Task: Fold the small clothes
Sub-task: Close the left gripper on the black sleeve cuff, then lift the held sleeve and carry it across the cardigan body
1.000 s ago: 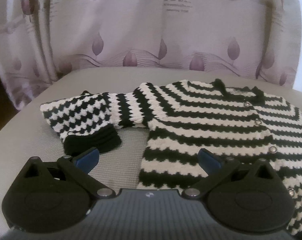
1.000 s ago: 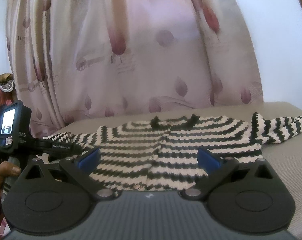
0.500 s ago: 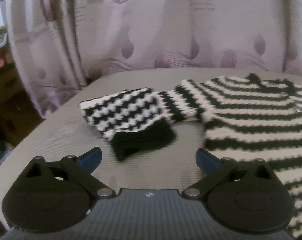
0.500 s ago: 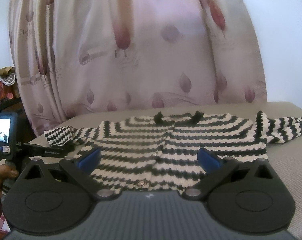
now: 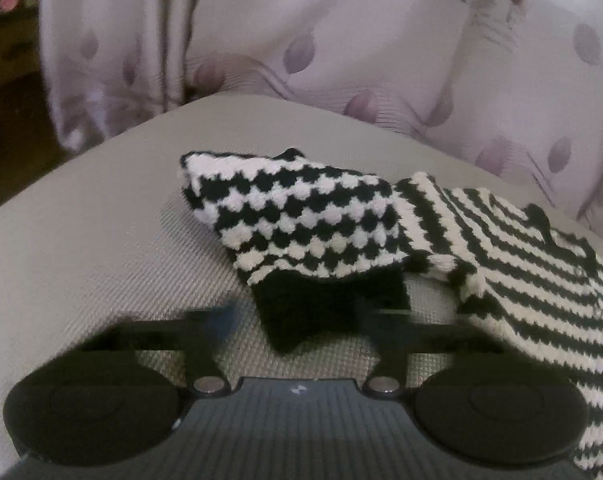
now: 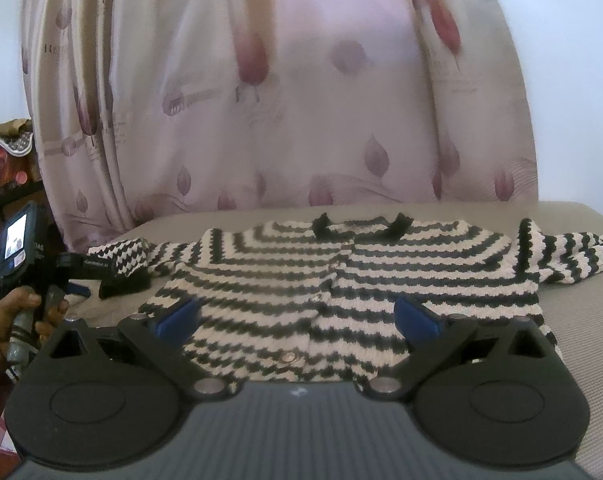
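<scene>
A small black-and-white striped knit cardigan lies flat on a grey padded surface, buttons up. Its left sleeve is folded back, with the black cuff toward me. My left gripper is low on the surface with its jaws on either side of the cuff, partly closed; it also shows in the right wrist view. My right gripper is open and empty, above the cardigan's hem. The right sleeve lies stretched out to the right.
A pink curtain with purple leaf prints hangs behind the surface. A white wall is at right. Dark furniture with clutter stands left of the surface's edge.
My left gripper has moved left and down to the folded sleeve, and its jaws have narrowed around the black cuff. My right gripper has drawn back and risen slightly.
</scene>
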